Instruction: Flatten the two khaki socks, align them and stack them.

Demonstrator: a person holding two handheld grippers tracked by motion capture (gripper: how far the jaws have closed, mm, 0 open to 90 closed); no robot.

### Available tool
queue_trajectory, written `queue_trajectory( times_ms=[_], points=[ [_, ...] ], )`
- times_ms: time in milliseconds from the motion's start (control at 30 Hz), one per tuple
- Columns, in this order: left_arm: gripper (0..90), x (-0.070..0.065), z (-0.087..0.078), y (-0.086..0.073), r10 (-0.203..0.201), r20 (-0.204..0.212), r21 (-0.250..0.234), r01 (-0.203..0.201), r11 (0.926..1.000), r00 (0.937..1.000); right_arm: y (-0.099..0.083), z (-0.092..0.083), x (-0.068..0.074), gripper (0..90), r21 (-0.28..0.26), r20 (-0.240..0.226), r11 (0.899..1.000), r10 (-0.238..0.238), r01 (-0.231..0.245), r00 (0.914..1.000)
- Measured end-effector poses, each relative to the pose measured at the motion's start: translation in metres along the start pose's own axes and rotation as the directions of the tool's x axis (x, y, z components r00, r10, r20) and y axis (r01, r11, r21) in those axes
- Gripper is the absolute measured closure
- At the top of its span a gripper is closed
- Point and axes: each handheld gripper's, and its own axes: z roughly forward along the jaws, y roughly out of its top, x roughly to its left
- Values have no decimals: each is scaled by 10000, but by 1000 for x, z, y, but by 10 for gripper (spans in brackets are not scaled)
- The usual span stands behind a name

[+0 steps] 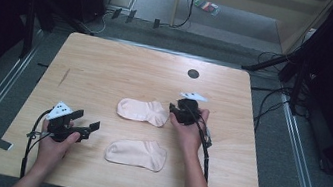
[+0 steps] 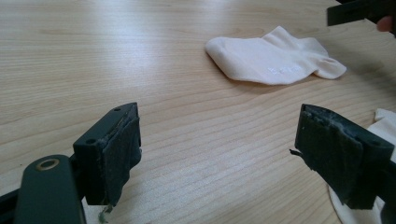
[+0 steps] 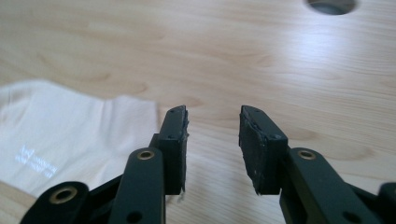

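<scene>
**Pink socks lying flat, right gripper at the far one's cuff**

Pale pink, the far sock (image 1: 143, 111) is lying with its long axis running across the table (image 1: 108, 64), toe to the left and cuff to the right. The right gripper (image 1: 182, 112) is sitting just beside that cuff, its jaws partly open with nothing between them; in the right gripper view the sock (image 3: 60, 140) is spreading off to the left of the jaws. The near sock (image 1: 136, 153) is lying parallel, closer to the person. The left gripper (image 1: 89, 129) is hovering left of it, jaws wide and empty. That sock's edge is being cut off behind the jaw in the left gripper view.
</scene>
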Motion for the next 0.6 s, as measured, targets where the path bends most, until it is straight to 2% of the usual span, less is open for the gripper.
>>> queue_trajectory(
  times_ms=[33, 67, 100, 167, 200, 233, 267, 300, 333, 433, 533, 567, 600],
  points=[
    [152, 0, 0, 0, 33, 0, 2, -33, 10000, 10000, 0, 0, 0, 622, 0, 0, 10000, 0, 0, 10000],
    [189, -1, 0, 1, 36, -8, -73, -36, 10000, 10000, -1, -8, -7, 629, -220, -71, 9992, 339, -340, 9994],
    [211, -1, 0, 1, 36, -8, -73, -36, 10000, 10000, -1, -8, -7, 629, -220, -71, 9992, 339, -340, 9994],
    [229, 1, 1, 2, -83, -90, -30, 82, 10000, 9999, -3, -11, -7, 629, -175, -451, 9991, 372, -380, 9983],
    [287, 1, 2, 4, -145, -251, -22, 145, 9999, 9996, -6, -9, -4, 624, 85, -852, 9998, 183, -176, 9962],
    [287, 1, 3, 4, -189, -403, -80, 186, 9998, 9990, -6, -9, -4, 624, 85, -852, 9998, 183, -176, 9962],
    [340, 2, 6, 8, -200, -610, -314, 181, 9993, 9979, -11, -6, 1, 618, 228, -1088, 9997, 35, -10, 9941],
    [384, 2, 6, 8, -200, -610, -314, 181, 9993, 9979, -11, -6, 1, 618, 228, -1088, 9997, 35, -10, 9941],
    [406, 0, 11, 15, -130, -839, -419, 95, 9991, 9964, -16, -3, 5, 613, 182, -1253, 9998, 23, 0, 9921],
    [474, -3, 19, 23, -23, -943, -468, -21, 9989, 9955, -20, 0, 8, 615, 88, -1260, 9999, 93, -82, 9920],
    [518, -7, 35, 34, 51, -743, -193, -66, 9998, 9972, -23, 3, 13, 612, 81, -1369, 10000, 62, -51, 9906],
    [536, -8, 41, 37, 110, -759, -15, -112, 9999, 9971, -24, 3, 14, 610, 79, -1353, 10000, 43, -33, 9908],
    [550, -10, 54, 41, 192, -660, 382, -168, 9991, 9976, -24, 4, 16, 602, -25, -1313, 10000, -8, 5, 9913]
  ],
)
